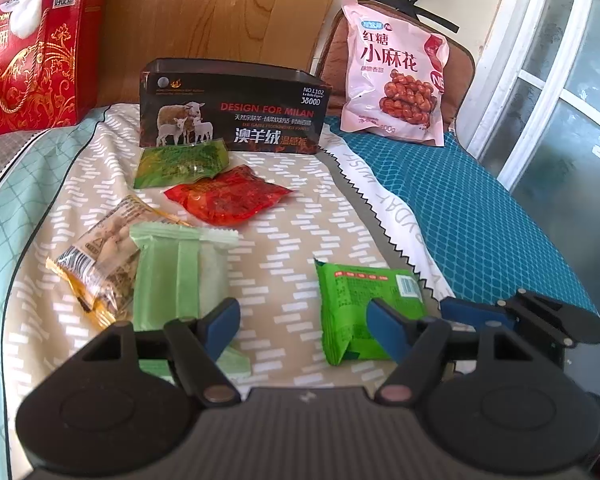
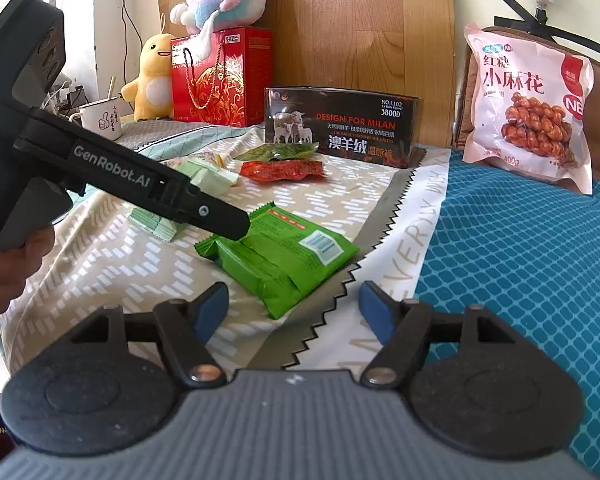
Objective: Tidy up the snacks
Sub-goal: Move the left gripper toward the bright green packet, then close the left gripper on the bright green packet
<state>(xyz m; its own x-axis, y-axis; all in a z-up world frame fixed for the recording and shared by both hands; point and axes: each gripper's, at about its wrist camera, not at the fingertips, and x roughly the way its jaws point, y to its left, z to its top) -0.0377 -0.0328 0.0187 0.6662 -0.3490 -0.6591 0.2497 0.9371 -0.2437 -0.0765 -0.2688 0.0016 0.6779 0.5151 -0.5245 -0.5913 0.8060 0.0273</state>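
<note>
With both my left tongs (image 1: 302,320) and right tongs (image 2: 292,308) apart and empty, I should straddle the bright green foil snack packet (image 2: 278,254) at twelve o'clock squarely before squeezing.

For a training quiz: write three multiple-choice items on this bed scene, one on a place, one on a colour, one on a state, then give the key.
1. Where does the big pink snack bag stand?
A. inside the black box
B. propped upright behind the teal mat
C. flat on the patterned cloth

2. What colour is the packet nearest the left gripper?
A. bright green
B. red
C. blue

3. How do the right gripper jaws stand?
A. shut on a packet
B. shut on nothing
C. open, holding nothing

Key: B, it leans upright past the teal mat; A, its wrapper is bright green; C, the pads stand apart with only cloth between.
</note>
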